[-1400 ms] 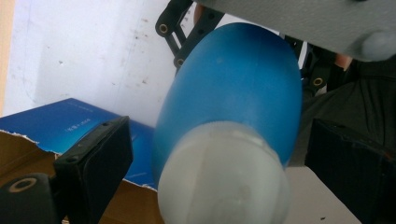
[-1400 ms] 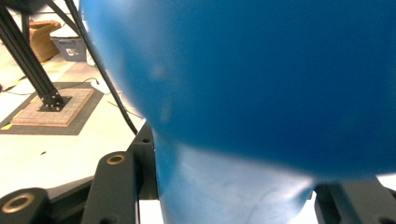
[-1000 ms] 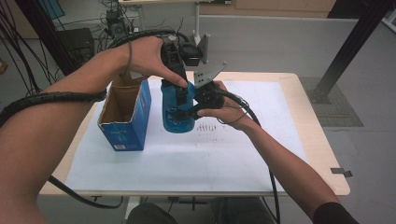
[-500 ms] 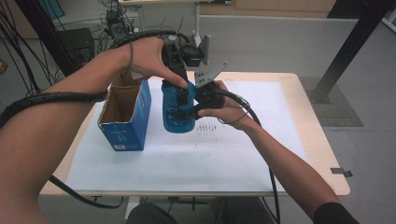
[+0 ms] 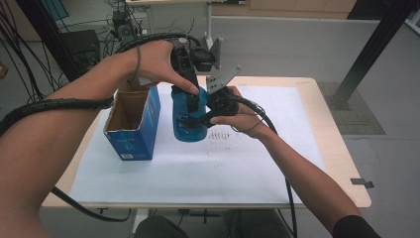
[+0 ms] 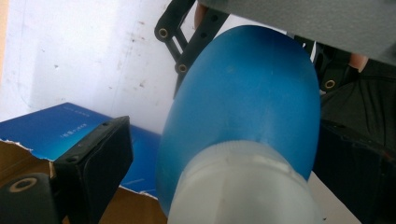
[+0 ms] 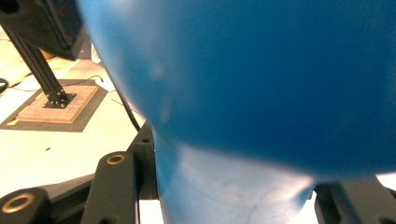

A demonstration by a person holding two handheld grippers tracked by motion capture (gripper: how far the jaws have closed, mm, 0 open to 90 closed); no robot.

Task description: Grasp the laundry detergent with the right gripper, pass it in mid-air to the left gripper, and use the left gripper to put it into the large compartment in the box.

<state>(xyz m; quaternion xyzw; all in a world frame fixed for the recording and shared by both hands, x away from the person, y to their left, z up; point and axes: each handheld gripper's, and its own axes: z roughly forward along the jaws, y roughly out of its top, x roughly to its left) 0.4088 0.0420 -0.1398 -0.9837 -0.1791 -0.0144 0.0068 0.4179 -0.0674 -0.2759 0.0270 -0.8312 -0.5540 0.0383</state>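
Observation:
A blue bottle (image 5: 185, 131) with a pale cap (image 6: 243, 186) stands upright just right of an open blue cardboard box (image 5: 131, 129). My left gripper (image 5: 190, 99) comes down from above. In the left gripper view its jaws straddle the cap, and a gap shows between the left pad (image 6: 100, 158) and the cap. My right gripper (image 5: 193, 119) reaches in from the right and is shut on the bottle's body (image 7: 257, 70), which sits between its jaws. Its black links (image 6: 187, 42) show behind the bottle in the left gripper view.
A white sheet (image 5: 247, 163) covers most of the wooden table (image 5: 337, 163). The box stands at the sheet's left part, its top flaps open. Cables trail from both grippers across the left and front edges. A black post (image 5: 366, 54) rises beyond the table's right corner.

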